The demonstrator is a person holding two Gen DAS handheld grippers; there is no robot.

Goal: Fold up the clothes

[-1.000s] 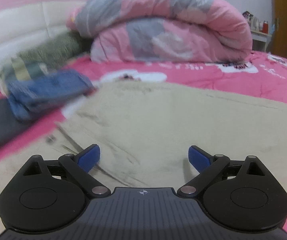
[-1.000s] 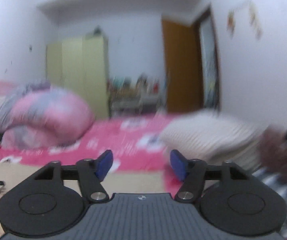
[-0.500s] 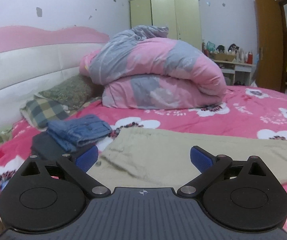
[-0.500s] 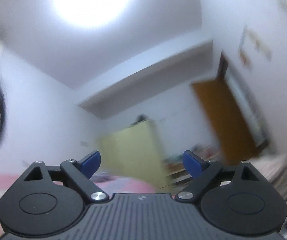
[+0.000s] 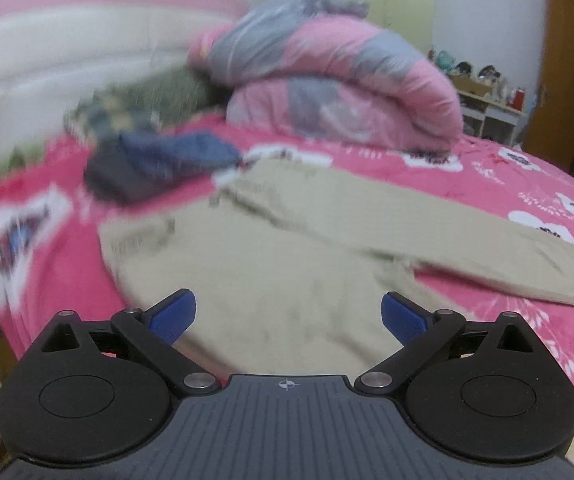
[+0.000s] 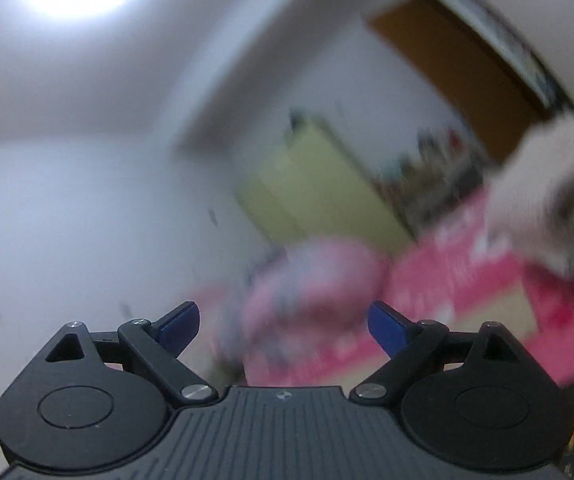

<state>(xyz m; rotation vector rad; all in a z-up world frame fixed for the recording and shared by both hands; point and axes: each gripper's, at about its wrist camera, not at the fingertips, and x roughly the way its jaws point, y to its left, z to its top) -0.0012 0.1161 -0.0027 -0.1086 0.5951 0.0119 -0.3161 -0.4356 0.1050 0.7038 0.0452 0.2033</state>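
Note:
Beige trousers (image 5: 287, 248) lie spread flat on the pink flowered bed (image 5: 527, 176), legs running to the right. My left gripper (image 5: 289, 316) is open and empty, hovering over the waist end of the trousers. My right gripper (image 6: 283, 322) is open and empty, tilted up at the wall and ceiling in a blurred view, away from the cloth.
A folded stack of blue and dark clothes (image 5: 159, 164) sits at the left past the trousers. A rolled pink and grey duvet (image 5: 335, 84) and pillows lie by the white headboard (image 5: 67, 52). A yellow wardrobe (image 6: 319, 188), a brown door (image 5: 563, 80) and a cluttered desk stand behind.
My left gripper has tipped down and moved closer over the trousers. My right gripper has swung and rolled from the ceiling toward the bed. Both stay open.

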